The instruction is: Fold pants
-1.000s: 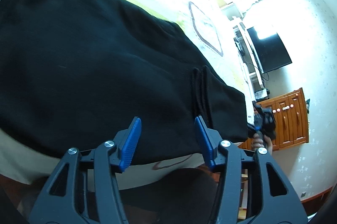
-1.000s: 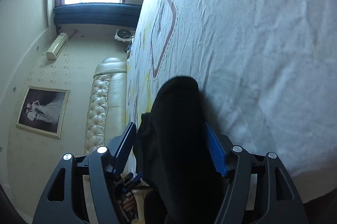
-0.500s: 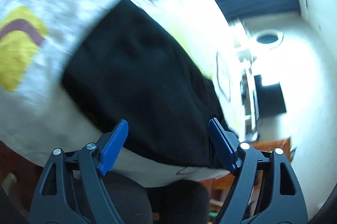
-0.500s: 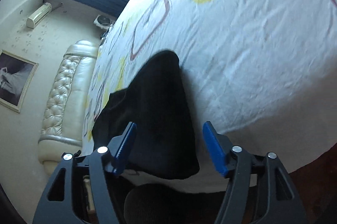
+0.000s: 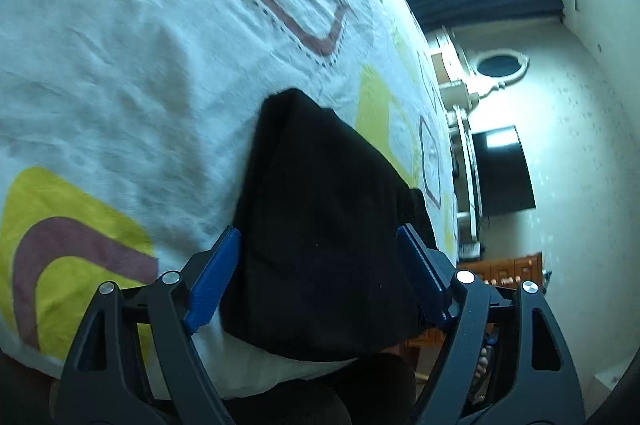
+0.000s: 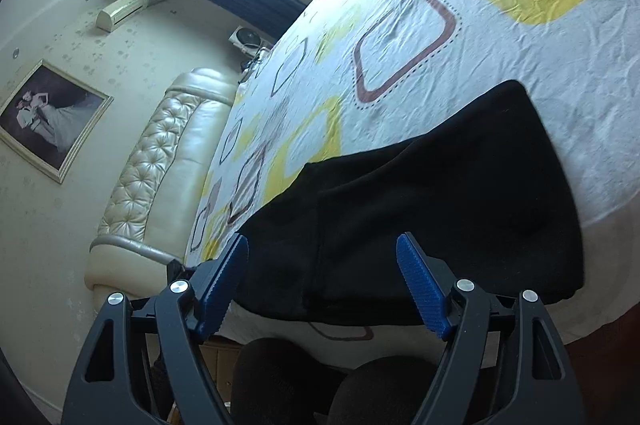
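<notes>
- Black pants (image 6: 440,193): a folded bundle on the patterned bed sheet (image 6: 500,37), close to the bed's near edge.
- Left tongs (image 5: 320,277): spread wide, empty, the bundle's near end straight ahead between the blue pads.
- Right tongs (image 6: 322,283): spread wide, empty, near the bundle's near edge.
- Key relation: the long axis appears to run crosswise in the right wrist view and away from the left tongs, so each pair likely faces a different side.
- Judgement: folding looks largely done.

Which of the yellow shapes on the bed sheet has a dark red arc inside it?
The yellow shape at the lower left of the left wrist view, beside the left claw. The other yellow shapes there carry no red arc.
</notes>
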Demonstrator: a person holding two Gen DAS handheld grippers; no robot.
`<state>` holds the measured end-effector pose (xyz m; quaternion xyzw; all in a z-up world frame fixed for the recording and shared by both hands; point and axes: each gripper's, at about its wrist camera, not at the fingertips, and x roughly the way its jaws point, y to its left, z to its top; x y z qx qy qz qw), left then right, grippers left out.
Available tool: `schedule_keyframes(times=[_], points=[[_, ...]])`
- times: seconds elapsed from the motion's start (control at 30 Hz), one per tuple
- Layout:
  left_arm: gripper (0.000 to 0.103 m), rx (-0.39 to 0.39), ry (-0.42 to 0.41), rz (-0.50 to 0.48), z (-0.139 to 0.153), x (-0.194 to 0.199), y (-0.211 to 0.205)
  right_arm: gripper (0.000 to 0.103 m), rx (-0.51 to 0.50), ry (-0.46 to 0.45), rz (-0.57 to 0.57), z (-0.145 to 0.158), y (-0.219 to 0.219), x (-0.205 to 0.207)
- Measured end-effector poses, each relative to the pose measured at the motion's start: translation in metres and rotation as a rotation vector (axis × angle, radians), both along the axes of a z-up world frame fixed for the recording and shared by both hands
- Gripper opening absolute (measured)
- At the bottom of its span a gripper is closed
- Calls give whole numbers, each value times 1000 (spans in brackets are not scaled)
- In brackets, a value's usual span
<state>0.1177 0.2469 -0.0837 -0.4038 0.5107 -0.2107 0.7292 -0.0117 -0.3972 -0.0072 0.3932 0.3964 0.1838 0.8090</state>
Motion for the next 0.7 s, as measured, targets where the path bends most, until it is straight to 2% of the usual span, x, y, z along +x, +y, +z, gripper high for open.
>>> schedule_keyframes(times=[0.1,0.23,0.3,0.37,0.4,0.43,0.53,0.63,0.67,0.7], points=[[78,48,-2,-74,-6,10,-11,76,16,18,34,-6,20,-2],[78,-35,15,-49,-14,18,-1,76,25,49,81,-16,43,-2],[77,-45,4,-57,-14,17,0,76,10,57,105,-19,54,-1],[52,-23,1,-96,-13,17,-9,76,10,64,127,-22,62,-2],[45,-4,10,-108,-16,18,-13,76,10,68,134,-24,64,-2],[32,23,19,-116,-19,20,-17,76,6,73,141,-26,67,-2],[29,10,27,-105,-22,19,-13,76,-22,86,155,-30,75,-3],[29,39,21,-89,-14,16,-13,76,-37,89,164,-31,79,-5],[17,38,8,-82,-8,16,-14,76,-37,89,168,-32,80,-6],[13,17,-6,-78,-1,15,-14,76,-36,87,170,-31,81,-6]])
